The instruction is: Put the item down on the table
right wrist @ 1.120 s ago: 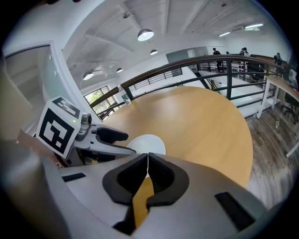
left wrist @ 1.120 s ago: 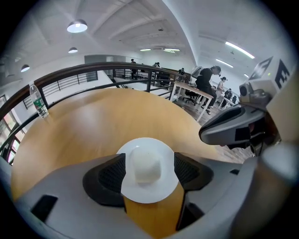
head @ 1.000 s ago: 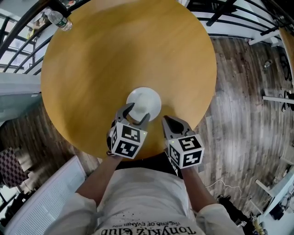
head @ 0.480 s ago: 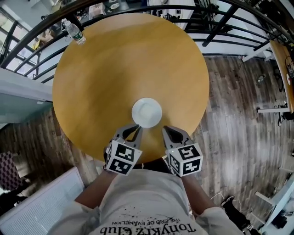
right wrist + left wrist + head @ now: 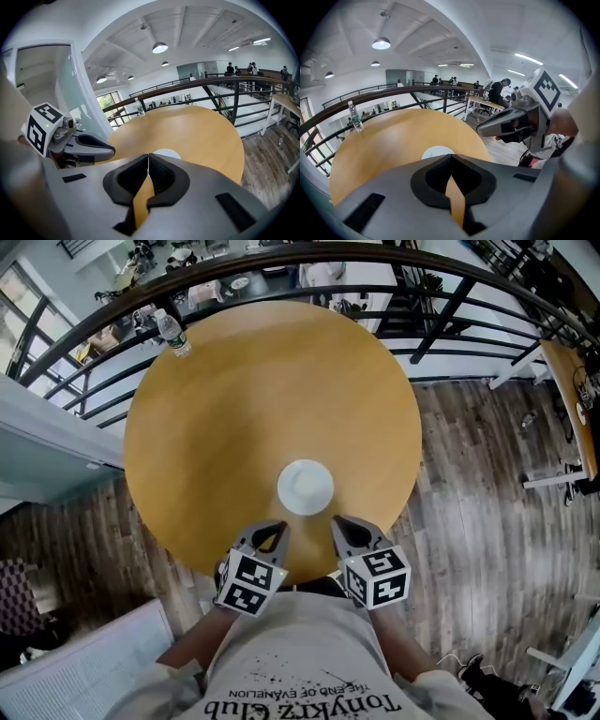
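Observation:
A white round plate [image 5: 305,487] lies flat on the round wooden table [image 5: 234,418], near its front edge; it also shows as a plate [image 5: 437,152] and a plate [image 5: 166,153] just past the jaws in both gripper views. My left gripper [image 5: 274,527] hangs a little short of the plate, apart from it, shut and empty, which the left gripper [image 5: 450,157] confirms in its own view. My right gripper [image 5: 340,521] is level with it on the other side, shut with nothing held; the right gripper [image 5: 148,155] shows its jaws meeting.
A clear water bottle [image 5: 172,334] stands at the table's far left edge. A dark metal railing [image 5: 450,306] curves round behind the table. Wooden floor [image 5: 487,521] lies to the right, and a person's white shirt [image 5: 300,662] fills the bottom.
The left gripper, earlier open around the plate's near rim, has drawn back toward the table's front edge and shut. The plate stays on the table. The right gripper drew back slightly.

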A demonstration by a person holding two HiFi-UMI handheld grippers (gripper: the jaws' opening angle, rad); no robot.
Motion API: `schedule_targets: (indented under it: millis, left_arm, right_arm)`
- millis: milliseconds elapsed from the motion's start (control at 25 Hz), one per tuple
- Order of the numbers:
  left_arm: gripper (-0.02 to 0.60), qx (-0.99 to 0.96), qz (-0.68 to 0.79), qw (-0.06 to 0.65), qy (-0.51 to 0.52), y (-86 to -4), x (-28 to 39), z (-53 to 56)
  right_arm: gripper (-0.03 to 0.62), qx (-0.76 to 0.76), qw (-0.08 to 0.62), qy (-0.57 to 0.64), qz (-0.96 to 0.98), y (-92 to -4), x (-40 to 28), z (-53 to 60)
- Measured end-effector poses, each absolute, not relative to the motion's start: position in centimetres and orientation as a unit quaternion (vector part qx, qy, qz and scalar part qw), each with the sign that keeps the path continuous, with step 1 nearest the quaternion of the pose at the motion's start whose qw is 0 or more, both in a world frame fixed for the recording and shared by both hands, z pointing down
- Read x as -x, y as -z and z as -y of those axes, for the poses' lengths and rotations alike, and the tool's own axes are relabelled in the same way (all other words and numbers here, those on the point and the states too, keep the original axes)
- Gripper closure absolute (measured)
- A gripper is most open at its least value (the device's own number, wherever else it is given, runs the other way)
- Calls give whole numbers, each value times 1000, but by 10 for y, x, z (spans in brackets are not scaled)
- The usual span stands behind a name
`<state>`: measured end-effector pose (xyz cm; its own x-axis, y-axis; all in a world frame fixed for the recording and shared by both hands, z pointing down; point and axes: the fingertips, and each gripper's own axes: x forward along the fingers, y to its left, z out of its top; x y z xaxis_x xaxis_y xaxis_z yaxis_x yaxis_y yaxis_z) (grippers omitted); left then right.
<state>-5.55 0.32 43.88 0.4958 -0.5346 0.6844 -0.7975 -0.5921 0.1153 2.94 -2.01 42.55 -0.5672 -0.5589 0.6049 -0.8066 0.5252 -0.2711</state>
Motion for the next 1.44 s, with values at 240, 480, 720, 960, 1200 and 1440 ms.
schedule_targets:
  millis: [240, 480, 720, 960, 1200, 1440]
  left_arm:
    - [558, -845, 391, 208, -299, -429, 57, -7]
    - [558, -843, 399, 211, -292, -428, 59, -7]
    - [558, -837, 411, 215, -290, -429, 64, -7]
    - [558, -836, 412, 221, -288, -428, 64, -7]
    - [558, -834, 416, 229, -283, -427, 67, -5]
    - [558, -830, 424, 234, -277, -433, 73, -3]
  right_arm:
    - [568, -397, 219, -267, 851, -417, -25, 17]
    - [568, -394, 220, -254, 855, -412, -26, 14]
    - [568, -391, 220, -253, 857, -414, -24, 10]
    - [568, -398, 217, -253, 855, -411, -27, 10]
    - [569, -398, 218, -252, 854, -410, -25, 10]
    - [568, -402, 217, -252, 853, -411, -23, 10]
